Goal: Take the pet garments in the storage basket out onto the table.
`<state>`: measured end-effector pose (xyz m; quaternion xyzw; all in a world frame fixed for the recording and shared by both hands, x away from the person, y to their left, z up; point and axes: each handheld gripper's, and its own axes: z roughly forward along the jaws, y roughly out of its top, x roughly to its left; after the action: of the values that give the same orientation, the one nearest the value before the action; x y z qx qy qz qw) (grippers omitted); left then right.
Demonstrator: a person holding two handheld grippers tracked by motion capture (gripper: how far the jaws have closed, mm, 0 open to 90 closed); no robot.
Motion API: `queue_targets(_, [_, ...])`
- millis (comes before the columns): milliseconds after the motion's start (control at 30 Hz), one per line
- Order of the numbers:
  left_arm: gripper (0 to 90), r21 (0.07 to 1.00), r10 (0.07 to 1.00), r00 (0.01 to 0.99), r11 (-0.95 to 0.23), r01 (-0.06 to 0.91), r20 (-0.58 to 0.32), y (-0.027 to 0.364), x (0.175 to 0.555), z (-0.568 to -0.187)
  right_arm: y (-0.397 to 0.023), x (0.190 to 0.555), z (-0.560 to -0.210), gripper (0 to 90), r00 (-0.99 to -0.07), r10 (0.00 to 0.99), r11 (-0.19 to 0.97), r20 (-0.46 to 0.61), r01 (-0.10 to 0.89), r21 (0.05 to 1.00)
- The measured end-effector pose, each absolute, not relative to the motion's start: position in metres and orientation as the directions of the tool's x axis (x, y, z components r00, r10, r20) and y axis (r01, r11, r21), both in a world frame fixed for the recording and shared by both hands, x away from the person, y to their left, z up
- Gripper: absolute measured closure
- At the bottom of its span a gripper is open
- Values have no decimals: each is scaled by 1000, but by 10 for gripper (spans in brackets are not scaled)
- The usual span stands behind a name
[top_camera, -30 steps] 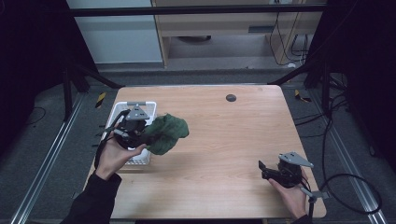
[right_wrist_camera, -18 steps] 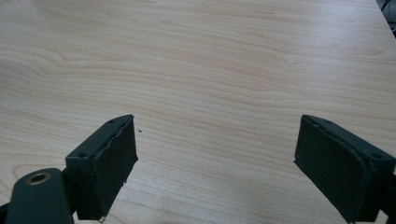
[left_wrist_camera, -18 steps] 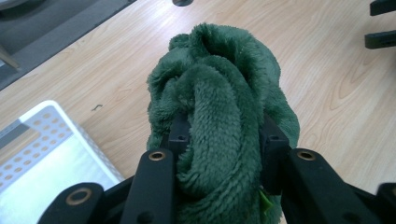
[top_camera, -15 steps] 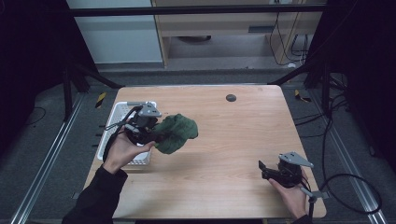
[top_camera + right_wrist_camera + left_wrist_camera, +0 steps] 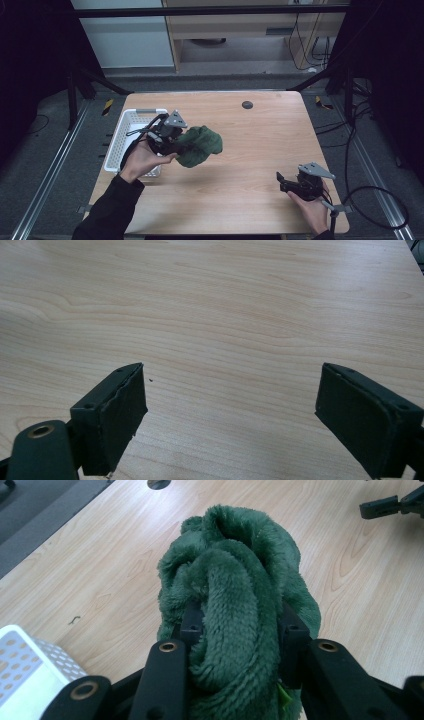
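A bunched dark green fleece cloth (image 5: 200,145) hangs above the wooden table (image 5: 240,200), left of centre. My left gripper (image 5: 179,145) is shut on it. In the left gripper view the cloth (image 5: 235,595) bulges between the two black jaws, which press on its sides. My right gripper (image 5: 281,182) rests low near the table's front right corner, held by a hand. Its jaws stand wide apart in the right gripper view, gripper (image 5: 230,415), with bare wood between them.
A white perforated basket (image 5: 121,137) stands at the table's left edge, just behind my left hand; its corner (image 5: 25,665) shows in the left gripper view. A small dark round grommet (image 5: 247,104) sits near the table's far edge. The right gripper (image 5: 395,505) shows far off.
My left gripper has carried the green cloth to the right, away from the basket and toward the table's middle. The right gripper has stayed where it was.
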<state>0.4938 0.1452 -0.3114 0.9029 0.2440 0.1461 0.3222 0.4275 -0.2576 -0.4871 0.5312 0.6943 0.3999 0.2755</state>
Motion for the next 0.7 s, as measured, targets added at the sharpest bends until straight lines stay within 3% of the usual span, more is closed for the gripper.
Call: queue_targets(700, [652, 597, 454, 884, -741, 307, 109, 112, 499, -334, -258, 428, -487, 125, -280, 959, 120, 34, 514, 850])
